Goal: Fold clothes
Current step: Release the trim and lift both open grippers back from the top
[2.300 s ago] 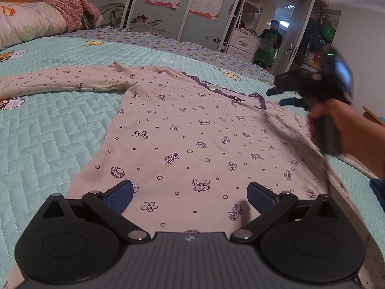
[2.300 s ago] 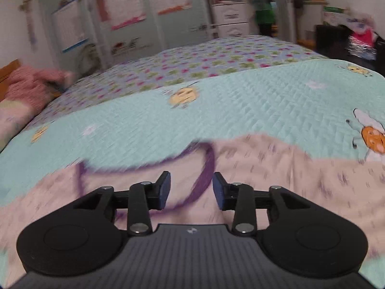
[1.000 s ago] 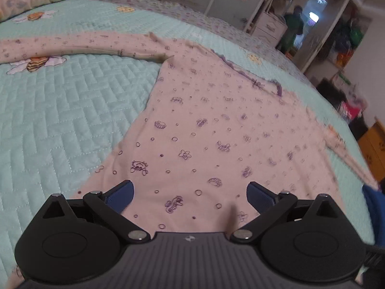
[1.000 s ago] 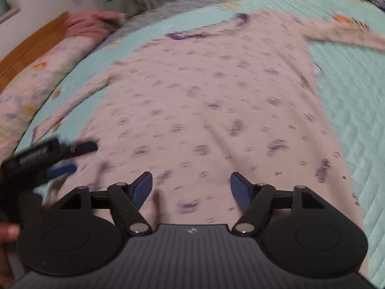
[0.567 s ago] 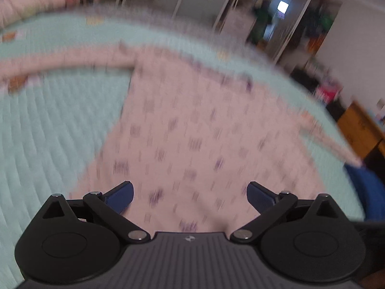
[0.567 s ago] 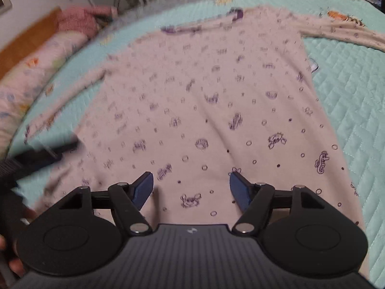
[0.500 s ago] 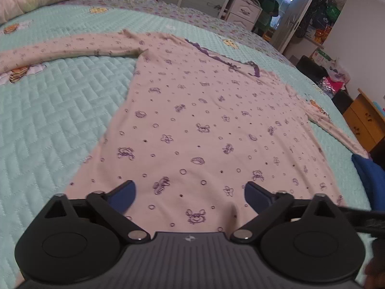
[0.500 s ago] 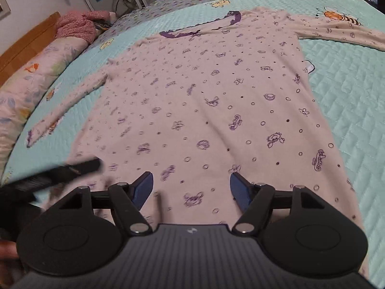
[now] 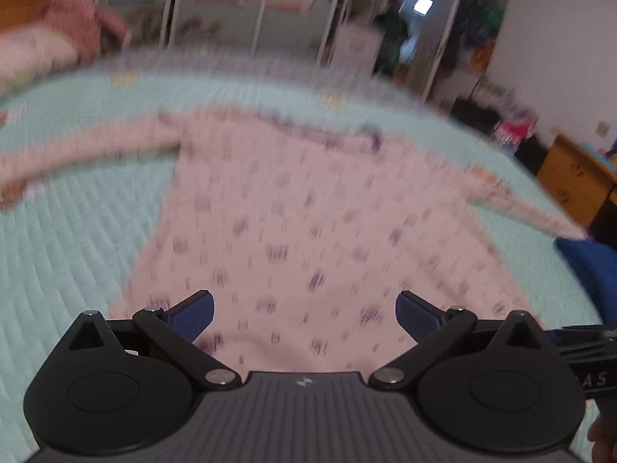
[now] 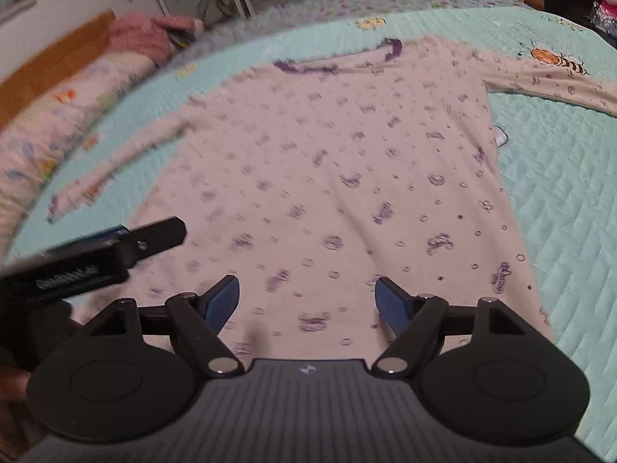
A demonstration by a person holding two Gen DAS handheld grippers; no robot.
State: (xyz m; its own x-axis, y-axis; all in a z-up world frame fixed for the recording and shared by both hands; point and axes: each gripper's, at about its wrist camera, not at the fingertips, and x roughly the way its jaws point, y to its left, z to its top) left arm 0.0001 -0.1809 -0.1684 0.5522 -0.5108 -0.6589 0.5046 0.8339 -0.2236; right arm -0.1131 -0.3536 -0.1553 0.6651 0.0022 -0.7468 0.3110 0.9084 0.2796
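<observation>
A pale pink long-sleeved top [image 9: 308, 208] [image 10: 339, 177] with small purple sea-creature prints and a purple neckline lies spread flat on the bed, both sleeves stretched out sideways. My left gripper [image 9: 304, 314] hovers over the hem, open, with nothing between its blue pads; this view is blurred. My right gripper [image 10: 306, 301] also hangs over the hem, its jaws opening wider, with only the flat cloth below them. The left gripper [image 10: 127, 245] shows as a dark bar at the left of the right wrist view.
The top rests on a mint quilted bedspread [image 10: 559, 177] with bee prints. A pillow and a pink fluffy bundle [image 10: 142, 36] lie at the headboard. A blue cloth [image 9: 590, 270] lies at the bed's right edge, near a wooden cabinet [image 9: 574, 181]. A person stands in the far doorway [image 9: 393, 34].
The left wrist view has swung and gone blurred, with the top seen from slightly farther back. The right gripper's jaws stand a little wider. The left gripper has shifted rightward in the right wrist view.
</observation>
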